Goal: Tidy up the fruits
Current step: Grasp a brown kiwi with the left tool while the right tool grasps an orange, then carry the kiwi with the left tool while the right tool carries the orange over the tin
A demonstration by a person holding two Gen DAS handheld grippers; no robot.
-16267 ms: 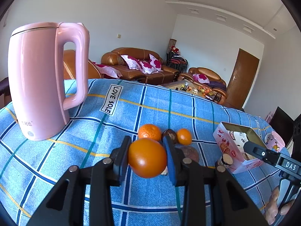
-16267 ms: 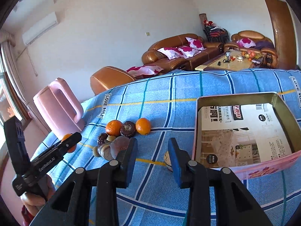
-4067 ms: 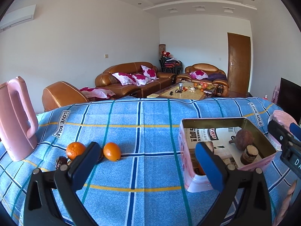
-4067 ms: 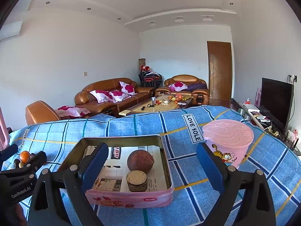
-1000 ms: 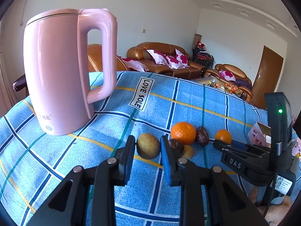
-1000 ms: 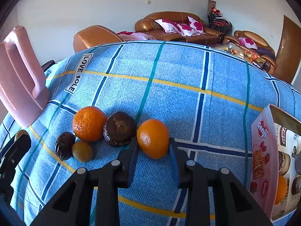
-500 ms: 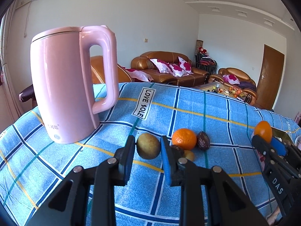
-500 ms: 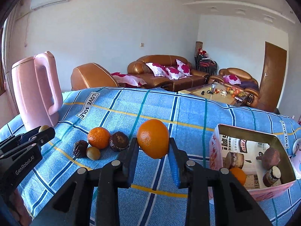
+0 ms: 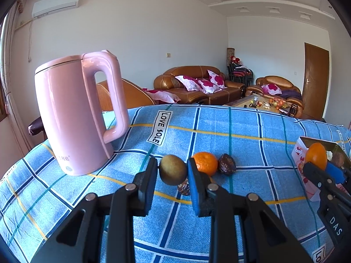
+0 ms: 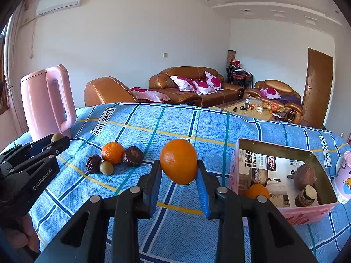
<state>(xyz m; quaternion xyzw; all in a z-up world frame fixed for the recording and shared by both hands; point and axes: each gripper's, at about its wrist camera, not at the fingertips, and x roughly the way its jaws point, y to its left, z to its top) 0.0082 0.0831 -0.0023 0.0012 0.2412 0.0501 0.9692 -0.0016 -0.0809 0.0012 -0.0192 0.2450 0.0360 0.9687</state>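
My left gripper (image 9: 172,176) is shut on a brown-green kiwi (image 9: 172,170), held above the blue checked cloth. My right gripper (image 10: 178,180) is shut on an orange (image 10: 178,161), lifted above the cloth left of the pink tin box (image 10: 307,213). The box holds an orange (image 10: 257,191), a brown fruit (image 10: 302,176) and other pieces. On the cloth lie a tangerine (image 10: 112,153), two dark fruits (image 10: 133,155) and a small kiwi (image 10: 106,167). The right gripper with its orange (image 9: 316,156) shows at the right of the left wrist view.
A pink kettle (image 9: 76,109) stands at the table's left. A pink cup (image 10: 343,179) stands right of the box. The table edge curves away at the back, with sofas and a coffee table beyond.
Both grippers have risen and pulled back with their fruits. The right gripper has lifted the orange from the cloth and moved it right, toward the box.
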